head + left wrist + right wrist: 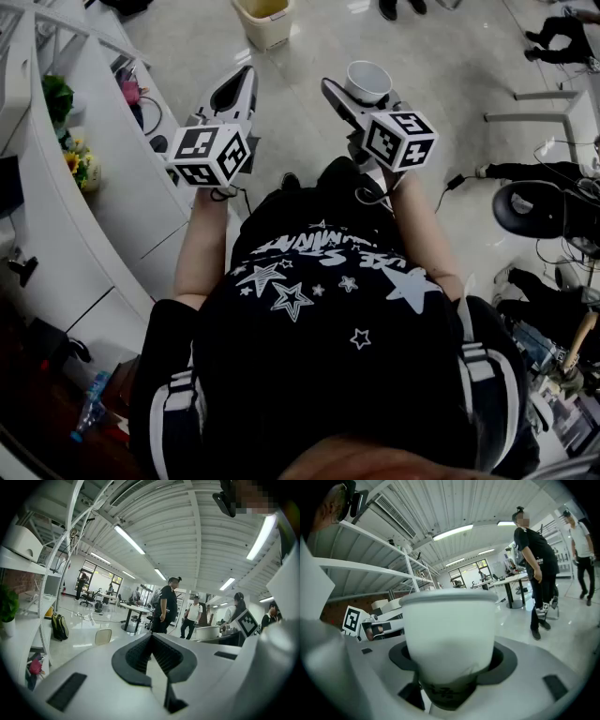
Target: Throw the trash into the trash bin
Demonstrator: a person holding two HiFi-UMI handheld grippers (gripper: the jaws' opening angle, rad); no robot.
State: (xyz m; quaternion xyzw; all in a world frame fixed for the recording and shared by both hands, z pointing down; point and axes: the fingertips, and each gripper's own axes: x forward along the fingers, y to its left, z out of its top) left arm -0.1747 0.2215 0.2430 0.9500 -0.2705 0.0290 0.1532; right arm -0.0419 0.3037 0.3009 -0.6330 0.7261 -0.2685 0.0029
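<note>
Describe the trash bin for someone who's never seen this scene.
Start at the pale floor ahead of the person. The trash bin stands on it at the head view's top edge, just beyond the tip of the left gripper. It is the only cream, open-topped tub there; the shoes to its right are dark.

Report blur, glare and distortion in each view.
Head view: dim, edges curved, glare on the floor by the trash bin. Left gripper view: heavy fisheye, ceiling lights blown out, shut left claw soft. Right gripper view: paper cup looms close, blurred.
</note>
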